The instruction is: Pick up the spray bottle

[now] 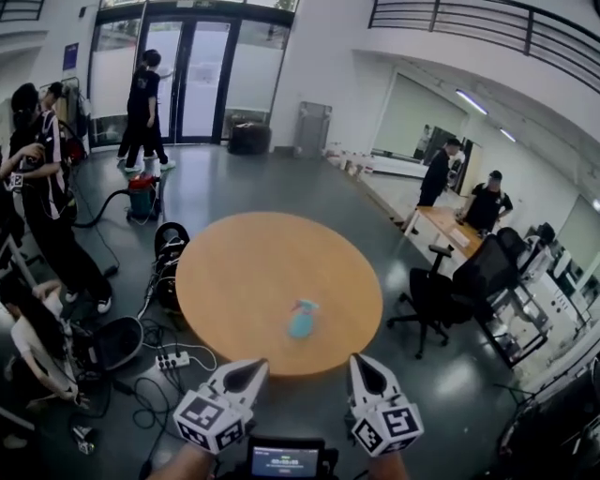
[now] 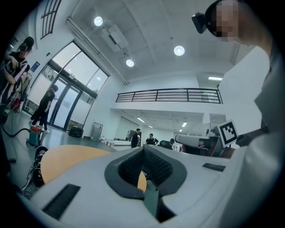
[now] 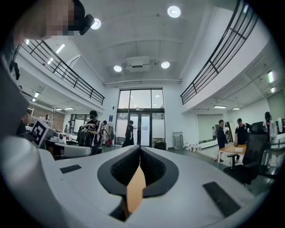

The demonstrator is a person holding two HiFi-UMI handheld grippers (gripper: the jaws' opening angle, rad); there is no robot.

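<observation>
Big white hall around me: grey glossy floor (image 1: 272,178), glass doors (image 1: 187,80) at the far end and a railed balcony (image 1: 487,26) running overhead. People stand along the edges, one by the doors, a few at my left, two more at a wooden desk (image 1: 448,230) on the right. Straight ahead of me stands a round orange table (image 1: 244,272), bare apart from one item. A black office chair (image 1: 436,300) sits just off its right rim. A red and green vacuum cleaner (image 1: 142,199) is on the floor beyond its left side, and cables and a white power strip (image 1: 172,358) lie near its near-left edge. I hold both tools level at the near rim of the table, pointing across it. My left gripper (image 1: 251,368) is clenched, its dark ribbed pads pressed together with nothing between them. My right gripper (image 1: 360,362) is clamped the same way and grasps nothing; only a sliver of tabletop shows under its pads. The spray bottle (image 1: 302,319), pale blue-green, is on the table's near half, ahead of and between the two grippers, touching neither; whether it stands or lies I cannot tell from up here
</observation>
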